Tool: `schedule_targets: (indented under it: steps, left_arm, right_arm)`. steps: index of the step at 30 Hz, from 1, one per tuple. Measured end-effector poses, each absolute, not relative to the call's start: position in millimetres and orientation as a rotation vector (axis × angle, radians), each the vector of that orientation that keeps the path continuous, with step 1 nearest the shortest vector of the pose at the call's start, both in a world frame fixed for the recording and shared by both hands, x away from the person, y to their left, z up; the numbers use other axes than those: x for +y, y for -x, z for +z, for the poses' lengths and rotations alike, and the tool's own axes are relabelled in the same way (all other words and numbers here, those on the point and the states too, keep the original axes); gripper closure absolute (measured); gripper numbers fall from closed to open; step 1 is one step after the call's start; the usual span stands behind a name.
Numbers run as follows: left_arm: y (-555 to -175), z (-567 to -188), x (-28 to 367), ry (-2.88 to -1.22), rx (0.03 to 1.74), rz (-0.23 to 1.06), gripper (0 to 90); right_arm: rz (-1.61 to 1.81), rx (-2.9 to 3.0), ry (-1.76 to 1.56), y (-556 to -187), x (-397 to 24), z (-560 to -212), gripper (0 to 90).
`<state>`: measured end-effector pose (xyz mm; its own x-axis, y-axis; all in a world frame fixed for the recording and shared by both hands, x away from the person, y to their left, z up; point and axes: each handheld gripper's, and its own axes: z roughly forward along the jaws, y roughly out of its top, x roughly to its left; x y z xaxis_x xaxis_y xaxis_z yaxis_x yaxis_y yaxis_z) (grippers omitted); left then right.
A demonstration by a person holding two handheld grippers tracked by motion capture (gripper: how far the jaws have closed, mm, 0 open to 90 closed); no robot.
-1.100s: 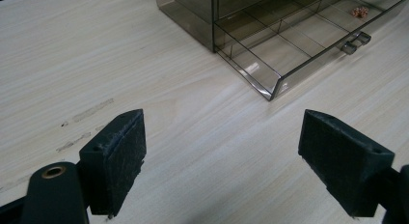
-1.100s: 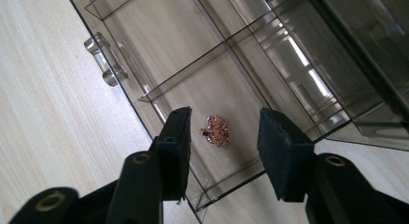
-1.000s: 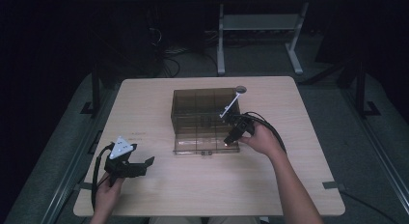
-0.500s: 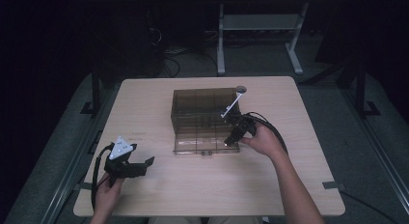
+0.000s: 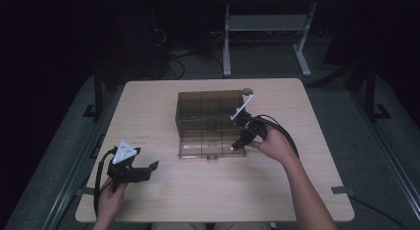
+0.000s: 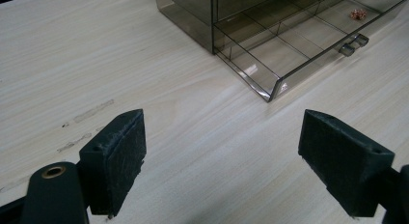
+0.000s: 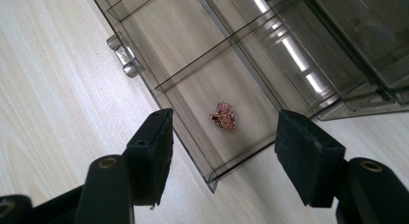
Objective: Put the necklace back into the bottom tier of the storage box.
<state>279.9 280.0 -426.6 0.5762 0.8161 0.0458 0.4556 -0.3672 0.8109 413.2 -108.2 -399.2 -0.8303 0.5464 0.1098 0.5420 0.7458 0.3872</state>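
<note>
A smoky clear plastic drawer box (image 5: 210, 108) stands mid-table with its divided drawer (image 5: 212, 145) pulled out toward the person. A small pink-copper sparkly trinket (image 7: 224, 115) lies in the drawer's right front compartment, also seen far off as the trinket (image 6: 358, 14). My right gripper (image 5: 239, 143) hovers open just above that compartment, its jaws either side of the trinket (image 5: 233, 147) and not touching it. My left gripper (image 5: 143, 171) rests open near the table's front left, its jaws wide apart with nothing between them, pointing toward the drawer (image 6: 289, 45).
The drawer's small handle (image 7: 124, 55) juts from its front wall. A small round disc (image 5: 247, 91) lies on the table behind the box. The wooden table (image 5: 163, 111) has bare room left of the box and along the front edge. Dark floor and a stand lie beyond.
The right gripper has shifted slightly over the drawer's right front corner. The left gripper has stayed where it was.
</note>
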Motion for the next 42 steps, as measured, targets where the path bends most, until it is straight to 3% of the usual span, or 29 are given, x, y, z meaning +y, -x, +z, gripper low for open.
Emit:
schedule_targets:
  steps: [42]
  left_arm:
    - [-279.6,-426.6,279.7,-2.021,1.017,0.573,16.8]
  right_arm:
    - [0.723,2.862,-0.945,-382.0,-144.8,-390.8,28.1]
